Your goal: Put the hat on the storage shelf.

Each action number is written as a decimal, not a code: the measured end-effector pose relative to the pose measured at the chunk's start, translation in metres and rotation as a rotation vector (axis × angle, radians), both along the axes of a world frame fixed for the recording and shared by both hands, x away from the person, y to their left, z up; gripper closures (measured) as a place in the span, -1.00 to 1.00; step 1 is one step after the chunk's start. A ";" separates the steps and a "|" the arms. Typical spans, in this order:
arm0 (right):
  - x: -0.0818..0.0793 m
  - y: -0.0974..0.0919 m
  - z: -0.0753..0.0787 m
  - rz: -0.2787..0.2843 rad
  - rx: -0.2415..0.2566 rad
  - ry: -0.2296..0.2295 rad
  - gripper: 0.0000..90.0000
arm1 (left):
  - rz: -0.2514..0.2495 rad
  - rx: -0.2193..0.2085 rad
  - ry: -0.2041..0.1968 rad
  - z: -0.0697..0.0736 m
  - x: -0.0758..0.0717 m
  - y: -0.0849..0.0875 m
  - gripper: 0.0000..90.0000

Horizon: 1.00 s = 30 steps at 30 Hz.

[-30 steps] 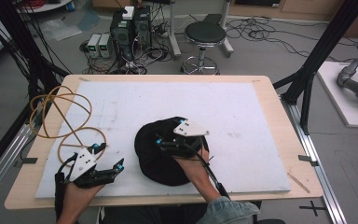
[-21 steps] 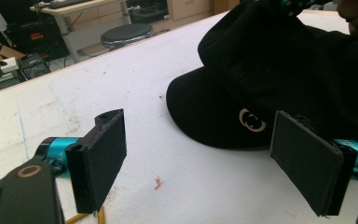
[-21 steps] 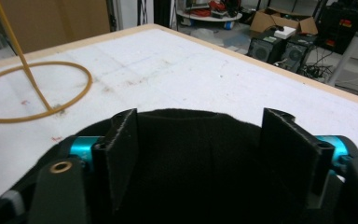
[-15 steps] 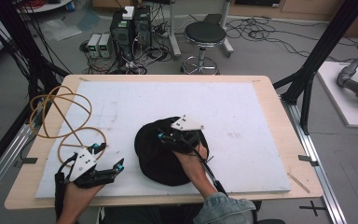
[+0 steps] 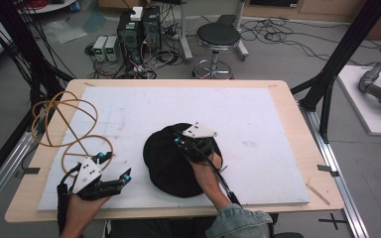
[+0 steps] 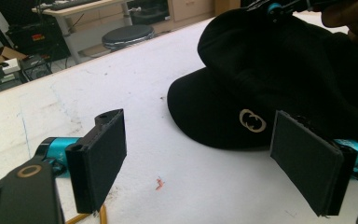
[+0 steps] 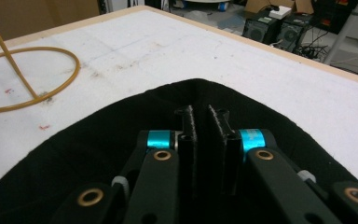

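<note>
A black cap (image 5: 171,158) lies on the white foam board (image 5: 129,109), with a round gold logo (image 6: 252,120) on its front. My right gripper (image 5: 181,140) rests on top of the cap. Its jaws have just been closing and now stand shut on a pinched fold of the cap's cloth (image 7: 201,112). My left gripper (image 5: 119,166) sits low over the board's front left, a short way left of the cap. It is open, and its pads (image 6: 307,161) are wide apart with nothing between them.
Loops of yellow cable (image 5: 64,119) lie over the table's left side, reaching the left gripper. The wooden table edge (image 5: 287,99) frames the board. Beyond the far edge stand a round stool (image 5: 218,37) and computer boxes (image 5: 139,27) among floor cables.
The right gripper's jaws have come together on the cap's cloth, and that hand edged slightly left and away. The left gripper has stayed where it was.
</note>
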State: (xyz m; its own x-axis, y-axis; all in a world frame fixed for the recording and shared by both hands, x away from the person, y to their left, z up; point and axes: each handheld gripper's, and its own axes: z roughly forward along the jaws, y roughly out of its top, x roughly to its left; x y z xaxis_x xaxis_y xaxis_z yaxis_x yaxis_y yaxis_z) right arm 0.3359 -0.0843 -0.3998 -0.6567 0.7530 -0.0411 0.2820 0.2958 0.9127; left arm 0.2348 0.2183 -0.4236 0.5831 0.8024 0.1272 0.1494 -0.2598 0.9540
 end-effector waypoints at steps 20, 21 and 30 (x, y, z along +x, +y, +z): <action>0.003 -0.027 0.046 -0.031 0.103 -0.061 0.91 | 0.002 -0.005 -0.003 0.000 0.000 0.001 -0.58; 0.004 -0.028 0.050 -0.032 0.107 -0.067 0.91 | 0.002 -0.005 -0.003 0.000 0.000 0.001 -0.58; 0.013 -0.037 0.078 -0.042 0.151 -0.107 0.92 | 0.005 -0.009 -0.006 0.001 0.000 0.003 -0.58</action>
State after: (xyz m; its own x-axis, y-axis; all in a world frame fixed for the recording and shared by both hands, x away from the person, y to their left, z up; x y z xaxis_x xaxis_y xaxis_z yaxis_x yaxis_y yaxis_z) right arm 0.3487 -0.1209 -0.3219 -0.6227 0.7824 0.0067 0.1901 0.1429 0.9713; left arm 0.2345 0.2214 -0.4229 0.5785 0.8062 0.1238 0.1448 -0.2509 0.9571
